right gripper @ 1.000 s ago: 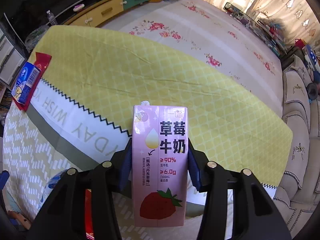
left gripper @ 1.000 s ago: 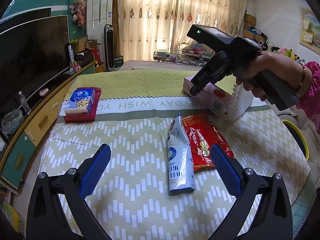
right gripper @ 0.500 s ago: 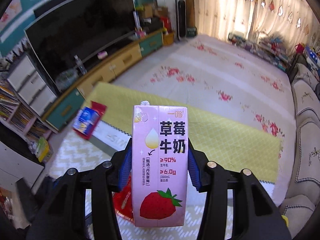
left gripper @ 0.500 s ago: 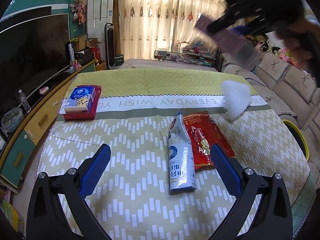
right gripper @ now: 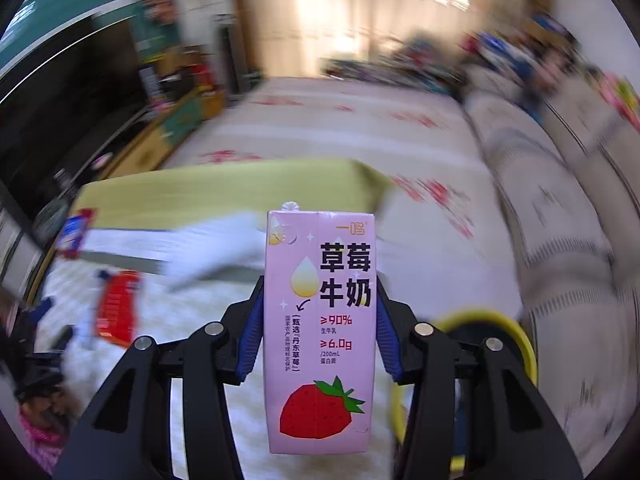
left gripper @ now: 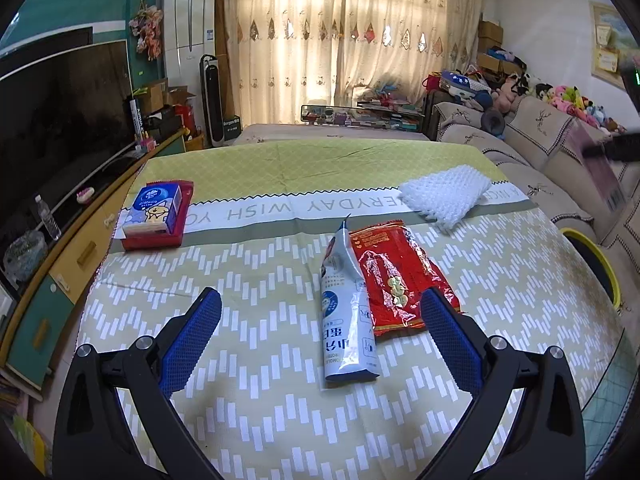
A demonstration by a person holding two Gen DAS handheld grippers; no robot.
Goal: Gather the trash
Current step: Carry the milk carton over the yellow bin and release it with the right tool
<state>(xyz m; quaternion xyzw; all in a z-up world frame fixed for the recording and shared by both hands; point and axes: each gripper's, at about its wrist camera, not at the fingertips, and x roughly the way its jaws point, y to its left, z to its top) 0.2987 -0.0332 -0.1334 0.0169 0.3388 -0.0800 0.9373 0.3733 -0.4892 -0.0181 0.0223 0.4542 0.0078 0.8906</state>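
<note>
The right gripper (right gripper: 320, 344) has its blue-padded fingers (right gripper: 251, 344) clamped on both sides of a pink strawberry milk carton (right gripper: 320, 332), holding it upright up in the air. Everything behind it in the right wrist view is smeared with blur, but you can make out a yellow-rimmed round bin (right gripper: 516, 340) just past and below the carton, off the table's edge next to the beige patterned sofa (right gripper: 560, 208).

The left gripper (left gripper: 320, 320) hangs over the table covered in a yellow-green zigzag tablecloth (left gripper: 248, 360), fingers spread wide with nothing between them. Taking the white and blue plastic pouch (left gripper: 346, 320) as my landmark: it lies flat on the cloth roughly in line with the gap between the left fingers, a bit toward the right one. The crinkly red foil wrapper (left gripper: 396, 280) sits touching its right side, slightly tucked under the edge. Further back and to the right of the pouch there's a white bubbly foam sheet (left gripper: 446, 196) lying across the printed white band of the cloth. Way off to the pouch's left and back, a blue tissue pack (left gripper: 154, 208) rests on a flat red packet (left gripper: 160, 236). In the left wrist view the bin's yellow rim (left gripper: 600, 264) shows beyond the table's right edge, and the carton is only a pink blur (left gripper: 600, 172) above it.
</note>
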